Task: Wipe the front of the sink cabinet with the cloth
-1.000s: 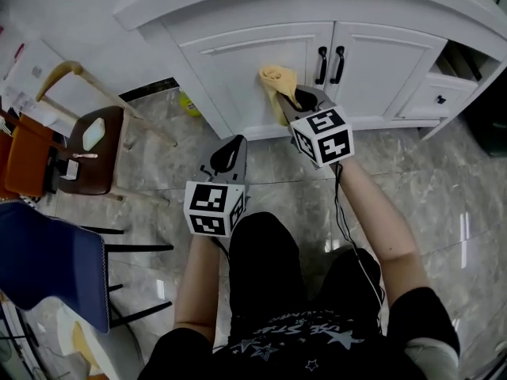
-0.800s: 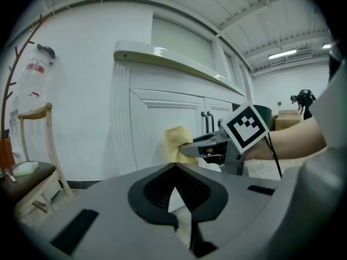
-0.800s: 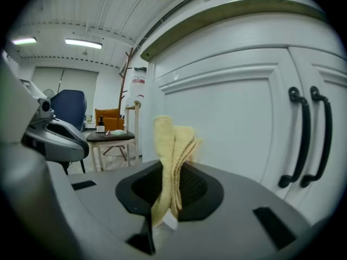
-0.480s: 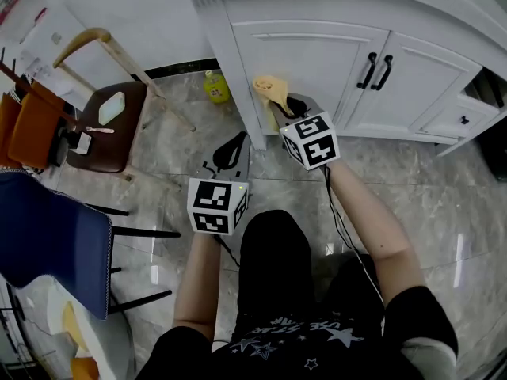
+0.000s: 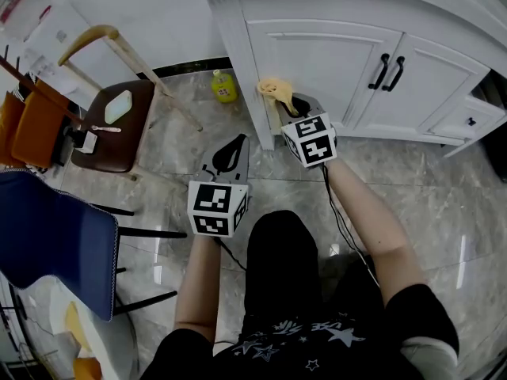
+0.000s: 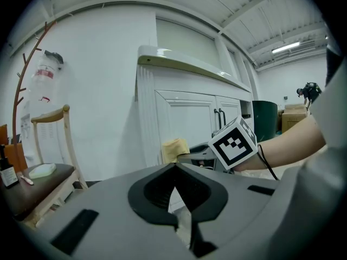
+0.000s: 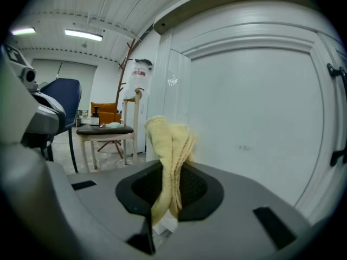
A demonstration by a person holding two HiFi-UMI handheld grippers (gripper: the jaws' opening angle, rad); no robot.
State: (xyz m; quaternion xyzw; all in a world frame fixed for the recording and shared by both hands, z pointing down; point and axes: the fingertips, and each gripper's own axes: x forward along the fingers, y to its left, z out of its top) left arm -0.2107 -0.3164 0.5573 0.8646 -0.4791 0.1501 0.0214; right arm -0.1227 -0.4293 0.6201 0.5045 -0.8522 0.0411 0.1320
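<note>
Cloth, yellow, folded lengthwise: you hold it in your right gripper, whose fingers are clamped on its lower end while the rest stands up out of them. Nearest your body, your left gripper hangs over the grey marbled floor with its fingers together and nothing between them; it points toward the cabinet but is well apart from it, below and left of the right gripper. Next out, your right arm is stretched forward, and the right gripper brings the cloth to the lower left of the white sink cabinet, at the edge of the left door beside the corner post; whether the cloth presses on the panel cannot be told. Two black handles stand side by side where the two doors meet, to the right of the cloth. Left of the cabinet, a yellow bottle stands on the floor by the wall. Farther left: a wooden chair with a brown seat bearing small items, and a blue chair nearer you.
</note>
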